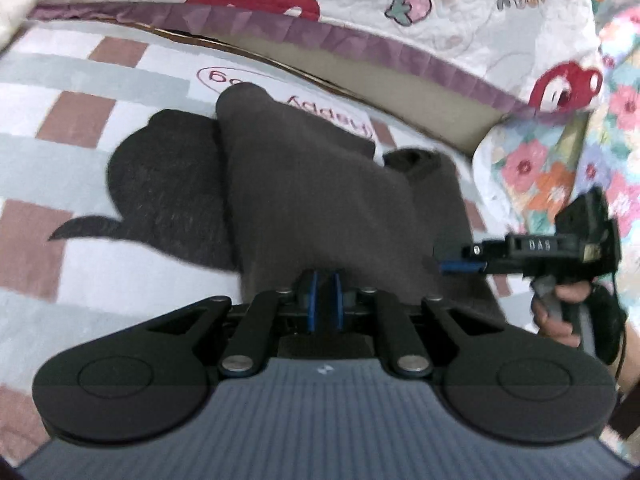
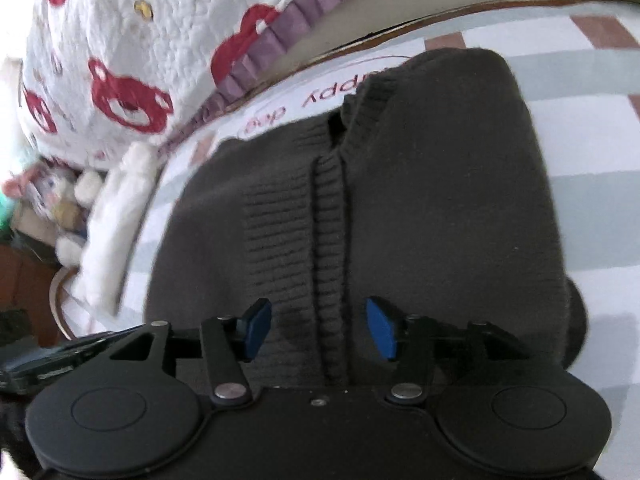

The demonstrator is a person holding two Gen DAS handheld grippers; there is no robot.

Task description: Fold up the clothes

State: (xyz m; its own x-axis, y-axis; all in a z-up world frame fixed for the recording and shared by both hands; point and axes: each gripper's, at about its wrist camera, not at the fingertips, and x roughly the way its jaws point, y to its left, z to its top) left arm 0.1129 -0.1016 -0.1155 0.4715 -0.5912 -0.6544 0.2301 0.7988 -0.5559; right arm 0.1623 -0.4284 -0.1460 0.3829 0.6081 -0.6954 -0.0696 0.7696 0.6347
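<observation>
A dark grey knitted sweater (image 1: 300,184) lies partly folded on the checked bed sheet (image 1: 60,160), with a folded layer on top and a rounded part sticking out at the left. My left gripper (image 1: 325,280) is at the sweater's near edge. Its blue pads stand a narrow gap apart with the cloth just at their tips. My right gripper (image 2: 318,312) is open wide over the ribbed band of the sweater (image 2: 440,184), nothing pressed between its pads. It also shows at the right of the left wrist view, right gripper (image 1: 452,264), held by a hand (image 1: 560,308).
A white quilt with red bears and a purple frill (image 1: 460,20) is piled along the far side of the bed. A floral cloth (image 1: 540,168) lies at the right. Plush toys (image 2: 60,200) and a white fluffy item (image 2: 116,208) sit past the bed's edge.
</observation>
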